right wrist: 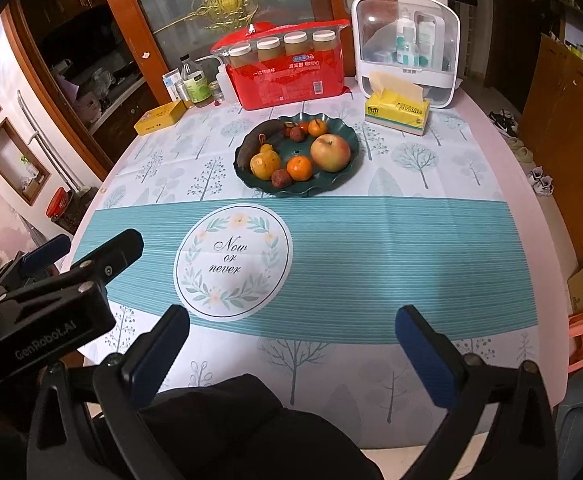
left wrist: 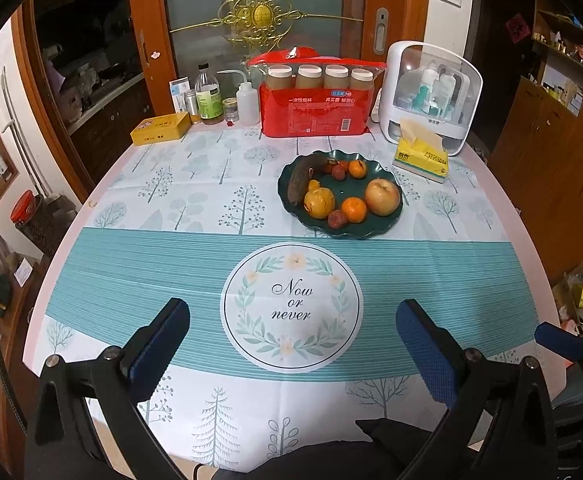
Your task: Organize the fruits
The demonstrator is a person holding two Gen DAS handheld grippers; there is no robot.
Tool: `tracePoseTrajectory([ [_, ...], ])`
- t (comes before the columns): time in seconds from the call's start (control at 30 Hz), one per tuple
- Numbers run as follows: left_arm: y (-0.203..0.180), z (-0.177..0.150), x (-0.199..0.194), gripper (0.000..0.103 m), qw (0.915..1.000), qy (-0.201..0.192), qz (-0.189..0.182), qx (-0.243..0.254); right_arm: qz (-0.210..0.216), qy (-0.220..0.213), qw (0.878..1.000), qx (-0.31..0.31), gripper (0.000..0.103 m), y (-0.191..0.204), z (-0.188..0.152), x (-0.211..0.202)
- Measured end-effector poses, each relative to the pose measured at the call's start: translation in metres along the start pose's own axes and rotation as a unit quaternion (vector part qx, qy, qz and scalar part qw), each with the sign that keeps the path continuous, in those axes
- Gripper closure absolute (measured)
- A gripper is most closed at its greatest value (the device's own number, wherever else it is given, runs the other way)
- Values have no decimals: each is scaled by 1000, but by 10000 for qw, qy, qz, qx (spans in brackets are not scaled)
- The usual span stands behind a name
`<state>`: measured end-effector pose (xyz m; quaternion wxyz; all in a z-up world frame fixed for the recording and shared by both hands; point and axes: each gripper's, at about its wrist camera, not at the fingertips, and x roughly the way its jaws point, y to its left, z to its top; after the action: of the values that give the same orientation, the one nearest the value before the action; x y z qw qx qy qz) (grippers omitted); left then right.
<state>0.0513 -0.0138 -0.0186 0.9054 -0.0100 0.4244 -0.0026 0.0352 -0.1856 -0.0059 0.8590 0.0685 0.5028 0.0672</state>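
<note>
Judging by the layout, organizing is looking finished: every fruit is sitting in the dark green plate (right wrist: 345, 156) beyond the table's middle, the apple (right wrist: 330, 152) biggest, tangerines and a browned banana (right wrist: 256, 145) alongside, while both the left gripper (left wrist: 293, 344) and right gripper (right wrist: 291, 344) are gaping wide, holding nothing

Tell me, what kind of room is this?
Most likely a home dining room. A round table under a printed tablecloth holds a green fruit plate, a tissue box and jars, with a wood-framed glass door behind.
</note>
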Motion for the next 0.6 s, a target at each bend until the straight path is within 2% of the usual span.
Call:
tracePoseTrajectory([
  [0.6, -1, -2, 6, 1, 10000, 50, -9, 49, 32, 77, 10000, -2, 0, 0, -2, 7],
])
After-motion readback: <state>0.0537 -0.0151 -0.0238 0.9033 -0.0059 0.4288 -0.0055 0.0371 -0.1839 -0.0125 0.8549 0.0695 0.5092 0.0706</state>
